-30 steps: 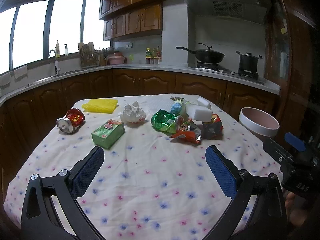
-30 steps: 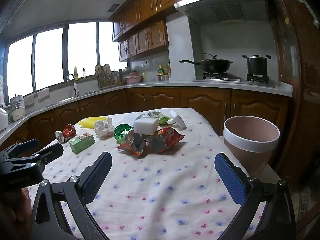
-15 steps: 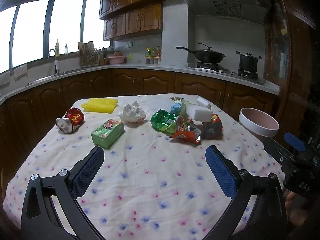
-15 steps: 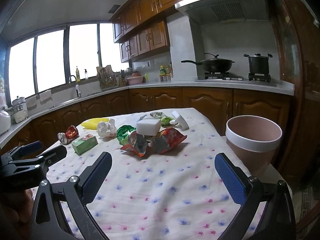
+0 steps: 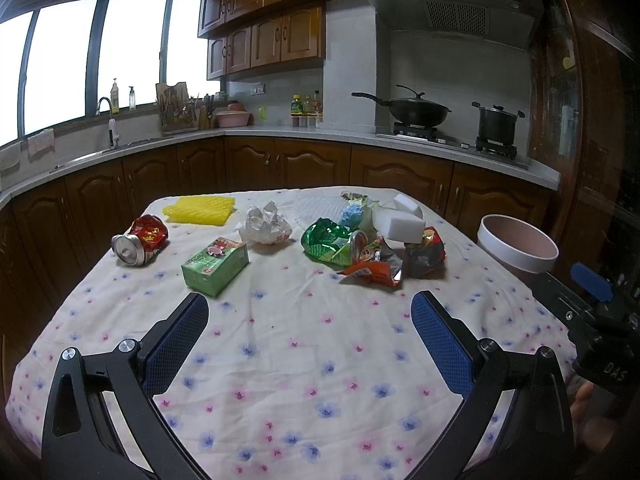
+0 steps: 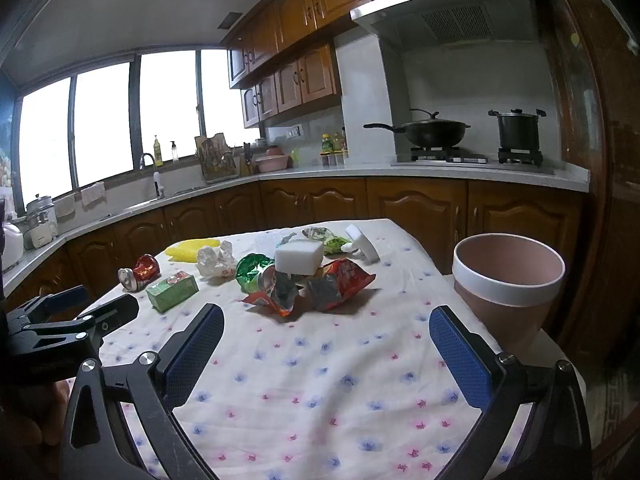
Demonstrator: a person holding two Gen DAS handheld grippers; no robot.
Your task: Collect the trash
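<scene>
Both grippers, left gripper (image 5: 310, 334) and right gripper (image 6: 326, 344), hover at the bench's near edge, jaws wide, empty; trash (image 5: 360, 246) heaps mid-bench; bin (image 6: 508, 280) at the right edge; the sponge (image 6: 299, 257) may topple if wrappers are tugged.

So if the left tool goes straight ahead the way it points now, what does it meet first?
Probably bare tablecloth first. Beyond that, the left tool, open, lines up roughly with the crushed green can and the orange wrapper; depth is hard to judge.
</scene>
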